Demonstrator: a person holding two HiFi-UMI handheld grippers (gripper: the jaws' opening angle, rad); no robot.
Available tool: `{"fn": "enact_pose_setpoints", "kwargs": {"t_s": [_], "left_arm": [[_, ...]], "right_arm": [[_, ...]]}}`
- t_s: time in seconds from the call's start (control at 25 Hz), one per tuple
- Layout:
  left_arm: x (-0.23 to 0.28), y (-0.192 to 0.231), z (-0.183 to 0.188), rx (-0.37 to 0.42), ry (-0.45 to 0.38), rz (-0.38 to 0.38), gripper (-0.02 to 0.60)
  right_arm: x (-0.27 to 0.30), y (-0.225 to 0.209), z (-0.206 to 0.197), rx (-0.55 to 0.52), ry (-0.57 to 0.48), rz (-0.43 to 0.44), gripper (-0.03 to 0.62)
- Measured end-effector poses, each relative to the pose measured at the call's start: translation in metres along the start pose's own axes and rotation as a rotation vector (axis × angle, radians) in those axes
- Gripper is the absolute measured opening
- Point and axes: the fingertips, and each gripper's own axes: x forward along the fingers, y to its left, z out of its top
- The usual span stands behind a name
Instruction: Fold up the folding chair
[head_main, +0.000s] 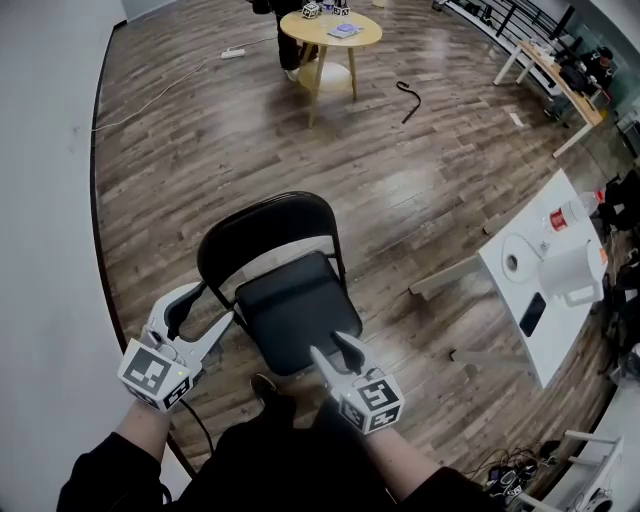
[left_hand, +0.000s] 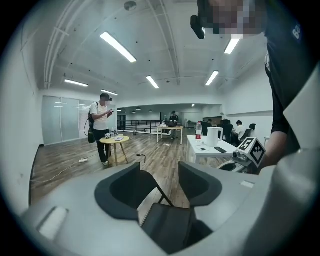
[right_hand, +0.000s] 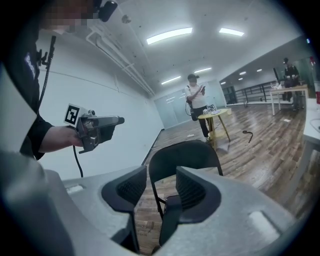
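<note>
The folding chair (head_main: 268, 226) stands on the wooden plank floor (head_main: 200, 150) right in front of you, unfolded. It has a thin black metal frame, a rounded smooth backrest on its far side, and a squarish padded seat (head_main: 295, 305) with a dull, leathery surface facing you.

Your left gripper (head_main: 210, 306) is at the chair's near left corner, beside the frame under the backrest. Its jaws (left_hand: 167, 186) are apart, with curved, dark-lined pads. The seat's corner and a slanting frame tube show in the gap, and nothing is pressed between the pads.

Your right gripper (head_main: 334, 349) is at the seat's near right edge. Its jaws (right_hand: 160, 192) also stand apart, and their ribbed pads are clear to see. The seat's thin dark edge sits in the gap, close to the right-hand pad. I cannot tell whether it touches.

Far off, a small round wooden worktop (head_main: 300, 28) on splayed legs carries a few small items, and a person (left_hand: 102, 125) stands beside it. A black cord (head_main: 408, 97) lies curled on the floor to its right. At the right, a white rectangular worktop (head_main: 545, 345) holds a white jug-like cylinder (head_main: 572, 272) and a flat dark phone (head_main: 533, 313).
</note>
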Motion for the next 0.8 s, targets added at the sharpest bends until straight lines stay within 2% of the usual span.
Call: {"fn": "enact_pose_setpoints", "kwargs": {"t_s": [0.52,0.8], "left_arm": [[0.040,0.043,-0.017,0.056,0.098,0.000,0.311],[0.068,0.063,-0.046,0.069,0.156,-0.012,0.361]], "right_arm": [[0.012,-0.031,-0.048,0.136,0.057,-0.034,0.239],[0.017,-0.040,-0.081,0.232,0.093,-0.038,0.287]]}}
